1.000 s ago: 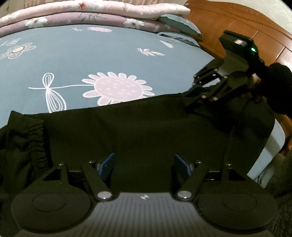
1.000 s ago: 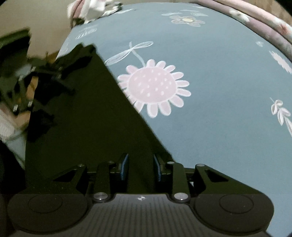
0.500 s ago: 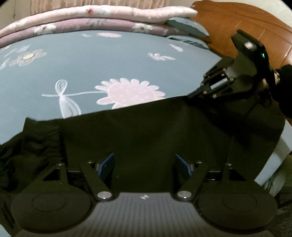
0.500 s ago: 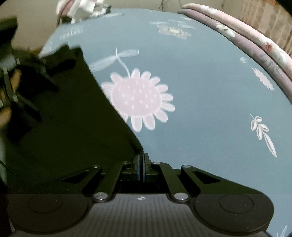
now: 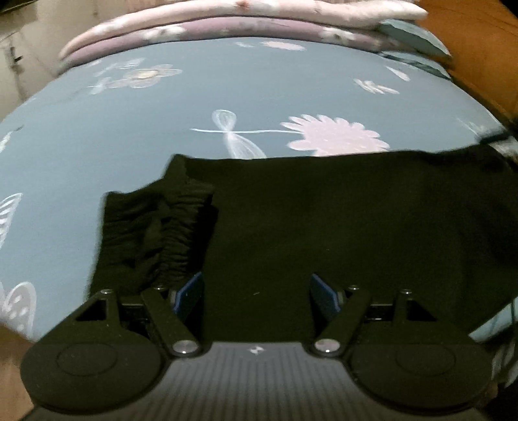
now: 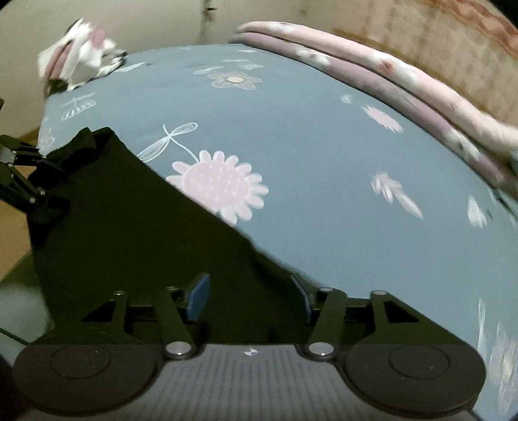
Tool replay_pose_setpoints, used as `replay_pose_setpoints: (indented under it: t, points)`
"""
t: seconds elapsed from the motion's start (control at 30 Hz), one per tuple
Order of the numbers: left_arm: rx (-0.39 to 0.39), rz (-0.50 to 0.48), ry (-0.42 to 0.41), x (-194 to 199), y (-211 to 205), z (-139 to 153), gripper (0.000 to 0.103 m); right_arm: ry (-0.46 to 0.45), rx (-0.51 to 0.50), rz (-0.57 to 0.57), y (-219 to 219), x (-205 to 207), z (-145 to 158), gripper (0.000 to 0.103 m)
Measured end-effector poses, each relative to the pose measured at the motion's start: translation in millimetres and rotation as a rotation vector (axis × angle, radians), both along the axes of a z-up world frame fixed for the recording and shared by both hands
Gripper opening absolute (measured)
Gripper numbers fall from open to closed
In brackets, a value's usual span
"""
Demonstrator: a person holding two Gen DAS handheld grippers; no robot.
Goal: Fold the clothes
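In the left wrist view, the left gripper (image 5: 255,291) sat at the bottom centre of the frame with its blue-padded fingers (image 5: 191,293) spread wide and nothing between them. Just beyond them a black garment (image 5: 323,220) lay across the lower half of the picture on the blue flowered bedsheet (image 5: 226,94). Its far edge ran nearly straight from centre to right, just below a pink daisy print (image 5: 335,137). At centre left a gathered, elastic-looking band (image 5: 174,226) was bunched up and turned over on itself. The right end of the cloth blurred off at the frame's right edge, so how it lay there could not be told. Folded pink and mauve quilts (image 5: 242,19) crossed the top.

In the right wrist view, the right gripper (image 6: 249,294) was at the bottom centre, its fingers likewise parted and empty, hovering over the near end of the garment. The cloth filled the lower left, with one clean diagonal edge running from upper left down toward the gripper. The other gripper showed at the left edge, by the rumpled far end.

As a judgement of progress: the main panel lay flat and smooth, either as one spread layer or already doubled lengthwise; the dark cloth hid any seam that would settle which. The bunched band end remained untidy, and the garment was still long, so it was not yet a compact fold.
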State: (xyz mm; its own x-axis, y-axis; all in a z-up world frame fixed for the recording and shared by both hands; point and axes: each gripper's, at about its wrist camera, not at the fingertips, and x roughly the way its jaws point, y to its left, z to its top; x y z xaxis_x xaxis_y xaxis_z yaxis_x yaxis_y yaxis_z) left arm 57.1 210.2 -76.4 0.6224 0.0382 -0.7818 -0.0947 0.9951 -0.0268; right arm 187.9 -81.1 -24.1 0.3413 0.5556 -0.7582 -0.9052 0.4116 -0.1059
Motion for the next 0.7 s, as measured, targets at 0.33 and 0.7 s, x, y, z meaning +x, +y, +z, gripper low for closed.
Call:
replay_pose_setpoints:
  t: [0.33, 0.7]
  points:
    - [0.012, 0.114, -0.116, -47.8, 27.7, 34.4, 0.075, 0.164, 0.149, -0.300, -57.1, -44.7, -32.3, 0.068]
    - [0.097, 0.003, -0.131, -51.4, 31.9, 8.7, 0.069, 0.157, 0.174, -0.363, -66.4, -66.8, -32.3, 0.071]
